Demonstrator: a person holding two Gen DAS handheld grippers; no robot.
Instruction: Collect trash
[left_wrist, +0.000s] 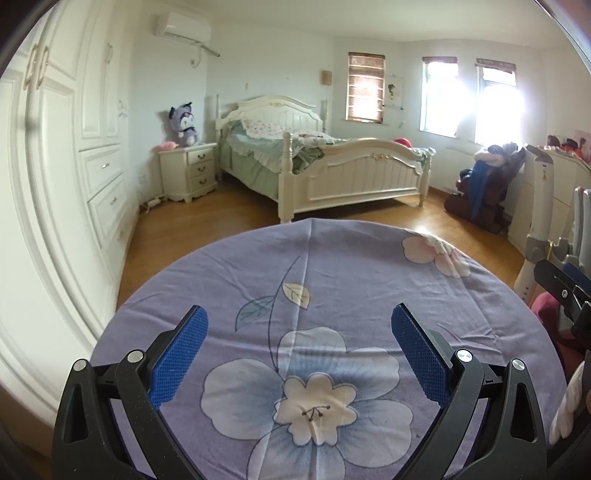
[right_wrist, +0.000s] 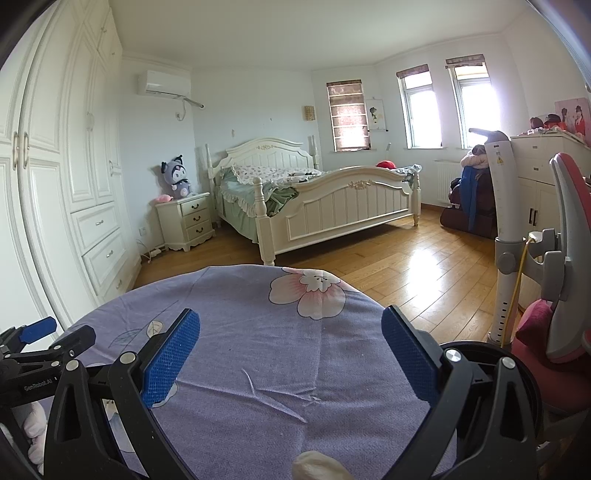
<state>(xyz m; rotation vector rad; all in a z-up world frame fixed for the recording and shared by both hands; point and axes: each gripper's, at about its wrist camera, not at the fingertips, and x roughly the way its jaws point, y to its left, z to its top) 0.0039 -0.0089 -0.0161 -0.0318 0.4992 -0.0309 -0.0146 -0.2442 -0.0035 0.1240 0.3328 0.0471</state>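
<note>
1. Left wrist view: one left gripper (left_wrist: 298, 354) hangs over one round table under a lilac flower-print cloth (left_wrist: 369, 280); its two blue-padded fingers (left_wrist: 179, 360) stand wide apart with nothing between them.
2. Right wrist view: one right gripper (right_wrist: 290, 356) hangs over the same cloth (right_wrist: 258, 314), its two blue pads (right_wrist: 170, 360) likewise spread and holding nothing. The left gripper's blue tip (right_wrist: 37, 329) shows at that view's left edge, well apart from the right one.
3. Trash: no piece can be made out on the cloth in either view. One pale rounded thing (right_wrist: 319, 467) sits at the bottom edge of the right wrist view; what it is cannot be told.
4. Counted beyond the table: one cream wooden bed (left_wrist: 351, 173), one cream three-drawer nightstand (left_wrist: 190, 170) just left of the bed, one purple plush doll (left_wrist: 183, 123) on the nightstand, one white wall air conditioner (left_wrist: 183, 24), three windows, the left one (left_wrist: 365, 86) with its brown blind down.
5. Edges: the table's far rim curves in front of bare wooden floor (right_wrist: 406, 266) that runs between table and bed.
6. Left of the table stands a white panelled wardrobe (left_wrist: 66, 155), near its rim.
7. Right of the table stand a red-and-grey chair (right_wrist: 557, 288) and a white post (right_wrist: 508, 236), near the rim.
</note>
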